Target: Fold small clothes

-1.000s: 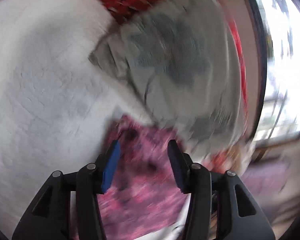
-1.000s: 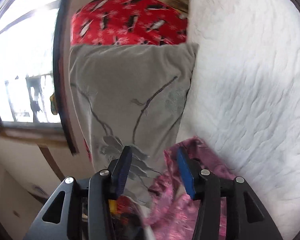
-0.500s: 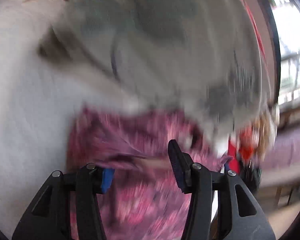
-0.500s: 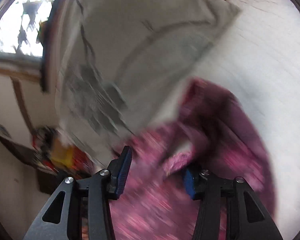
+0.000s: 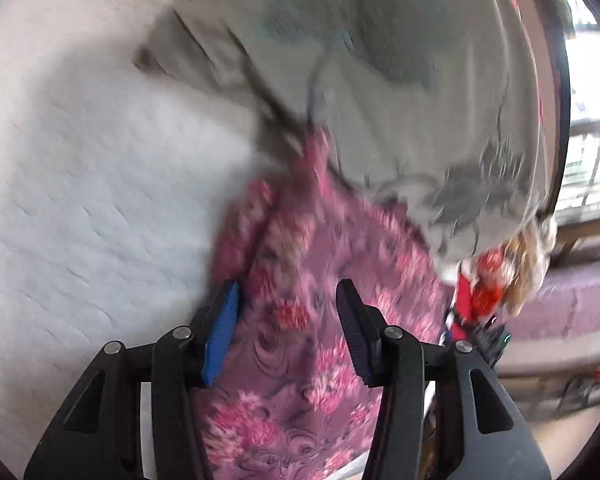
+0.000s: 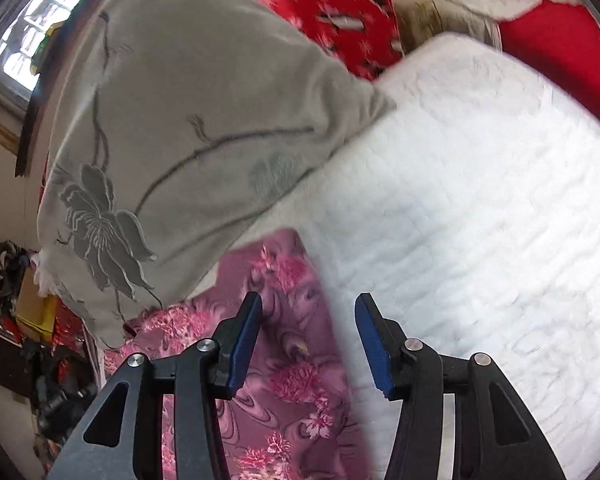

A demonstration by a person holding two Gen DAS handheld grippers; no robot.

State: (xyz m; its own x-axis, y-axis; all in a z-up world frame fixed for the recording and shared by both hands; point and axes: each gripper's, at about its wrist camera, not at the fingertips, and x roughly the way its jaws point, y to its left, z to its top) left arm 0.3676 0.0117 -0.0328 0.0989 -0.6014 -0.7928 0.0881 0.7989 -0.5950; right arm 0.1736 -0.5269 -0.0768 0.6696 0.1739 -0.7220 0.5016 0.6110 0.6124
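Note:
A pink and purple floral garment (image 5: 300, 320) lies on a white quilted bed (image 5: 80, 200), next to a grey flowered pillow (image 5: 400, 80). My left gripper (image 5: 286, 328) is open just above the garment, with nothing between its fingers. In the right wrist view the same garment (image 6: 284, 360) lies flat at the pillow's (image 6: 180, 140) foot. My right gripper (image 6: 308, 340) is open above the garment's right edge, where it meets the bed (image 6: 480, 220). The left wrist view is blurred by motion.
A red patterned pillow (image 6: 340, 12) lies behind the grey one, with a red cloth (image 6: 560, 52) at the far right. A window (image 5: 592, 140) and the bed's edge are on the pillow side. Clutter (image 6: 28, 320) sits on the floor beside the bed.
Both grippers had the garment's folds around their fingers half a second ago; now both are open and clear of it, and the garment lies flatter. Both cameras have swung.

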